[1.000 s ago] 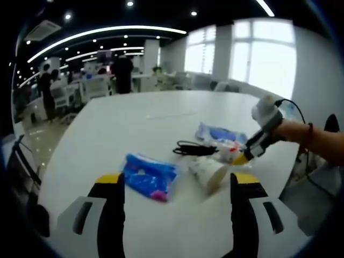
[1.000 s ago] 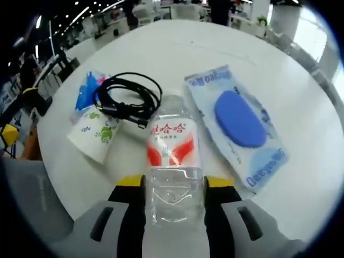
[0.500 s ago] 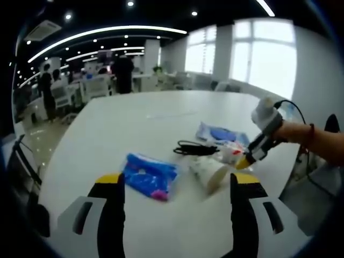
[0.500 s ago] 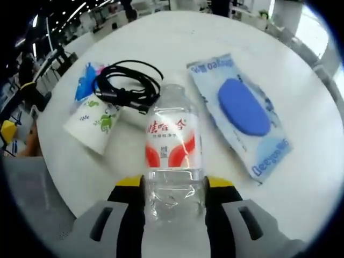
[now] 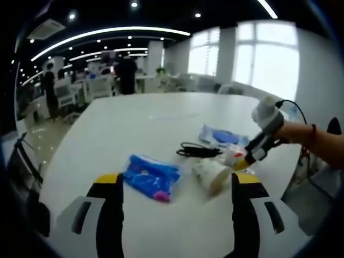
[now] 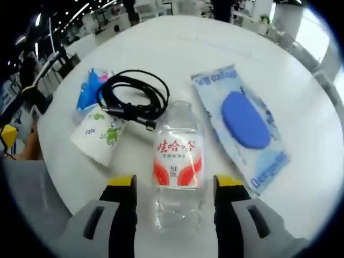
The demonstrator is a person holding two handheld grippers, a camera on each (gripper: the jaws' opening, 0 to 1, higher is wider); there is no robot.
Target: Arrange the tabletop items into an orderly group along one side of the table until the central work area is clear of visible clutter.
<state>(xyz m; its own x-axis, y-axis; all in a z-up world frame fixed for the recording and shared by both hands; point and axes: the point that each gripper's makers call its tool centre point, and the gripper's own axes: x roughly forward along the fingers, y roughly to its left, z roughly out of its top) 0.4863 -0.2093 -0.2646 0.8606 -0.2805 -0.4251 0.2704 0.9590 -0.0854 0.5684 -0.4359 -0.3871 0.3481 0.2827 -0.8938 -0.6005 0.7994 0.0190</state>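
A clear water bottle (image 6: 178, 173) with a red and white label lies on the white table (image 6: 177, 43) between the jaws of my right gripper (image 6: 176, 185), which stand open with a gap on each side of it. Beyond it lie a coiled black cable (image 6: 131, 99), a tipped paper cup (image 6: 101, 138), a small blue packet (image 6: 88, 88) and a blue wipes pack (image 6: 244, 122). In the left gripper view, my left gripper (image 5: 177, 183) hangs open over the near table edge, short of the blue packet (image 5: 152, 176), the cup (image 5: 210, 173) and the right gripper (image 5: 242, 160).
The table's far half (image 5: 134, 118) is bare. A person's arm (image 5: 317, 141) reaches in from the right, holding the right gripper. Desks, chairs and standing people (image 5: 126, 72) fill the office behind. The table edge lies close under both grippers.
My right gripper's jaws have spread apart and let go of the water bottle, which now lies free between them. The left gripper has hardly moved.
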